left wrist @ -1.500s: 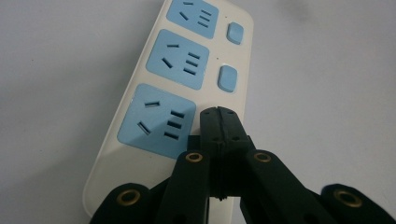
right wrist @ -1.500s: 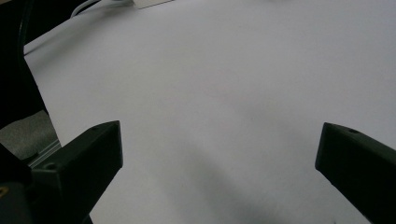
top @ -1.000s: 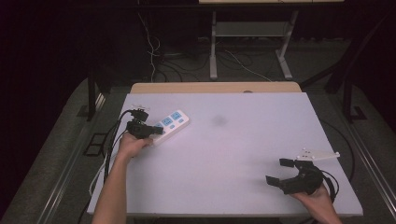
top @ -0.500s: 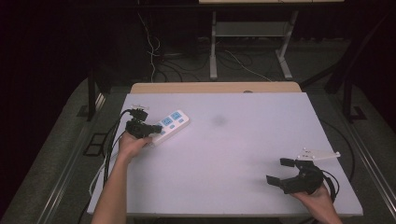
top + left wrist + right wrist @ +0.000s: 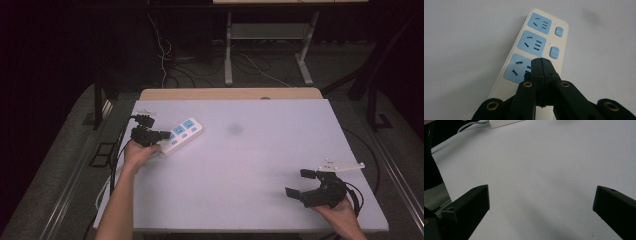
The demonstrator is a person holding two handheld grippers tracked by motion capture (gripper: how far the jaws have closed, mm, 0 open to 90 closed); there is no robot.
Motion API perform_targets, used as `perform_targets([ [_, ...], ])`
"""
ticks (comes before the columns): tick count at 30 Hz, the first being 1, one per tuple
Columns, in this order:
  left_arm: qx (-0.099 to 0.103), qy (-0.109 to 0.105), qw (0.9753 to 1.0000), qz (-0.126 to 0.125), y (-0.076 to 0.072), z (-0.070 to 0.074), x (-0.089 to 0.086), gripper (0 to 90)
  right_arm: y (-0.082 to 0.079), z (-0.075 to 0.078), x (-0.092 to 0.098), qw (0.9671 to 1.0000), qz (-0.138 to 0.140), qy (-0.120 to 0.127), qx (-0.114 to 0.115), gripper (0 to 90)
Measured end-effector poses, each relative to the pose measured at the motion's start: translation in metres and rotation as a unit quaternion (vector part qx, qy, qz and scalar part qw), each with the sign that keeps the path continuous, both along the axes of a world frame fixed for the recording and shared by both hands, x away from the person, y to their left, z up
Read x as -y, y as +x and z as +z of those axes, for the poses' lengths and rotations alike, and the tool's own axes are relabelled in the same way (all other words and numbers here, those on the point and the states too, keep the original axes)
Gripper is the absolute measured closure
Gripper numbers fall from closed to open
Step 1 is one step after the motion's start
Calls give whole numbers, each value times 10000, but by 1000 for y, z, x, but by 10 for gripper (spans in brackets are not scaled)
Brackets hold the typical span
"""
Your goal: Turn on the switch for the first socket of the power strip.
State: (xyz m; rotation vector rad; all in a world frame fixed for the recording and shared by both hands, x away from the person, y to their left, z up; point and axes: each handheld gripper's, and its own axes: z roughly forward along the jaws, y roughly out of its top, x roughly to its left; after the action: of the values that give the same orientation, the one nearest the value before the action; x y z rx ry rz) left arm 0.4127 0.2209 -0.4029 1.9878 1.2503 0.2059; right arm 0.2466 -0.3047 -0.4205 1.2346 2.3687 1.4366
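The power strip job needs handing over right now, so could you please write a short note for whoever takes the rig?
Left gripper: jaws shut, tips over the nearest blue socket of the power strip; nothing held.
Right gripper: open, empty, low over bare table at the near right.
Strip lies flat at the table's far left, no plug in its three sockets, two switches beside the farther two sockets.
Done: left gripper brought to the strip.
Left: probably pressing or shifting the strip; the right gripper has no part so far.

Bare table lies open between the grippers; only the power strip apparently obstructs the far-left corner.
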Motion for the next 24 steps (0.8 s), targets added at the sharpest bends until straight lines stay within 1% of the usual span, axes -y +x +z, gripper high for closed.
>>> perform_targets([
  [5,95,-33,9999,77,-4,9,-4,890,0,0,0,10000,2,3,7,4],
  [7,147,-8,9998,99,-6,14,-7,889,0,0,0,10000,5,3,10,4],
  [10,200,-25,9997,143,-9,19,-9,889,-1,0,0,10000,7,1,7,4],
  [14,244,-13,9995,193,-13,24,-10,879,-1,1,-1,10000,10,2,20,5],
  [19,355,-63,9991,232,-20,31,-12,878,-1,1,-1,10000,16,7,13,4],
  [24,485,-182,9984,219,-28,38,-11,873,-1,1,-1,10000,17,25,27,4],
])
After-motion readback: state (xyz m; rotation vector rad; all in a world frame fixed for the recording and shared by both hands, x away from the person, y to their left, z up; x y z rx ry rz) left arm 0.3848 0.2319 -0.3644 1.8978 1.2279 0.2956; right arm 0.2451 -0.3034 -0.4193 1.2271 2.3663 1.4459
